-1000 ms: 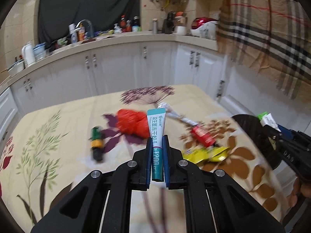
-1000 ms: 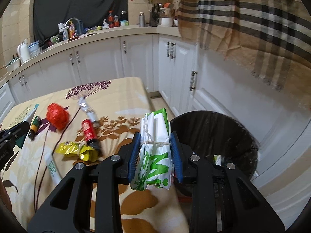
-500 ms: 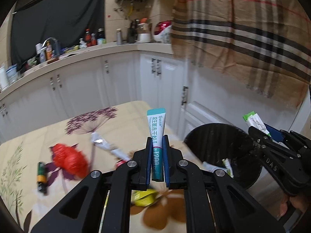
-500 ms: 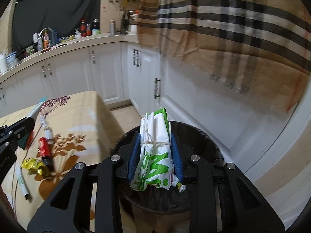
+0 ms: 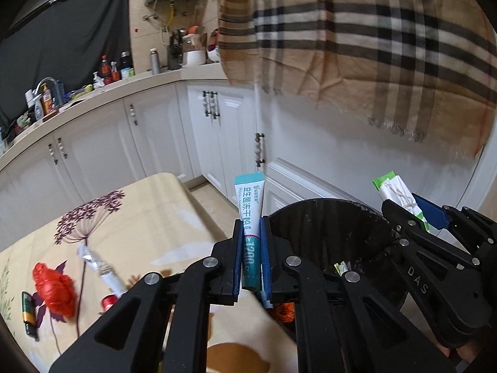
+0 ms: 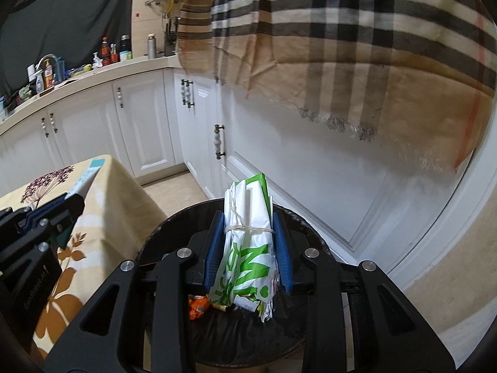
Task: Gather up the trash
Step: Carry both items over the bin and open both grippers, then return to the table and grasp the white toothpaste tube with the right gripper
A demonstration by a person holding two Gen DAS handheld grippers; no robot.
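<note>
My left gripper (image 5: 251,227) is shut on a teal and white tube (image 5: 249,205) and holds it upright at the table's right edge, next to the black trash bin (image 5: 326,217). My right gripper (image 6: 248,220) is shut on a folded green and white bag tied with string (image 6: 247,233), held over the open bin (image 6: 174,227). The bin holds an orange wrapper (image 6: 197,307) and other scraps. The right gripper also shows in the left wrist view (image 5: 403,208), over the bin's right rim.
On the floral tablecloth (image 5: 149,217) lie a red crumpled bag (image 5: 56,289), a white tube (image 5: 101,270), a small green and black bottle (image 5: 28,314) and a red-capped item (image 5: 108,301). White cabinets (image 6: 310,168) and a hanging plaid cloth (image 6: 357,46) stand behind the bin.
Both grippers have swung right, away from the table's middle toward the bin. The right gripper with the bag is now over the bin; the left with the tube is beside it.
</note>
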